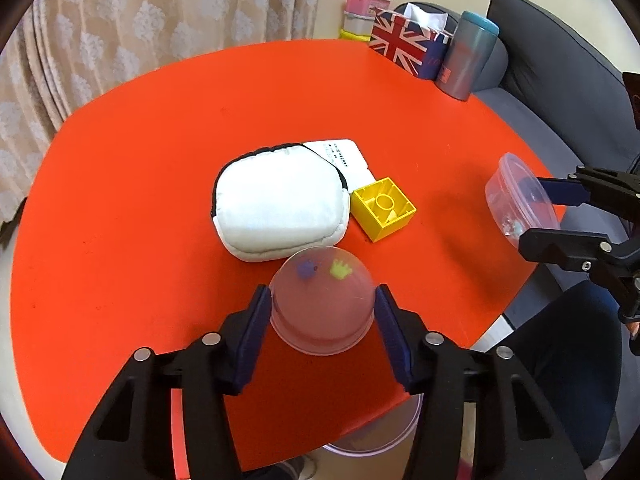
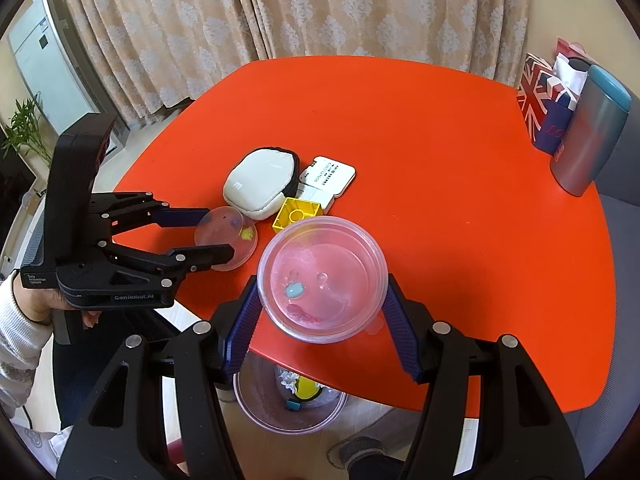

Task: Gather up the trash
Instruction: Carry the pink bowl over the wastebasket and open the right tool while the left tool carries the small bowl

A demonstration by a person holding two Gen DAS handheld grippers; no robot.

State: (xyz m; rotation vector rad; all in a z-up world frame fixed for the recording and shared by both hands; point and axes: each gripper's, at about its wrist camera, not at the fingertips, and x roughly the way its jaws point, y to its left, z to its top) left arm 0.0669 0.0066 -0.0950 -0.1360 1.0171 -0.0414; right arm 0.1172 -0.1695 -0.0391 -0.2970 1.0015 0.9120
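Note:
A clear plastic cup [image 1: 322, 320] with a purple and a yellow mark stands upside down on the red table [image 1: 140, 160], near its front edge. My left gripper [image 1: 322, 291] is shut on it, one blue pad against each side; the right wrist view shows this cup [image 2: 236, 236] between the left gripper's [image 2: 219, 235] fingers too. My right gripper [image 2: 321, 280] is shut on a clear round tub [image 2: 322, 276] with a blue bit and pink scraps inside, held over the table's front edge. A clear bin [image 2: 290, 404] holding trash stands on the floor below.
A white pouch [image 1: 280, 208], a yellow toy block [image 1: 382, 208] and a white card [image 1: 344, 156] lie mid-table. A Union Jack tissue box [image 1: 404, 46] and a grey tumbler [image 1: 466, 60] stand at the far right corner. A grey sofa [image 1: 560, 80] is behind; a person's hand [image 2: 36, 300] holds the left gripper.

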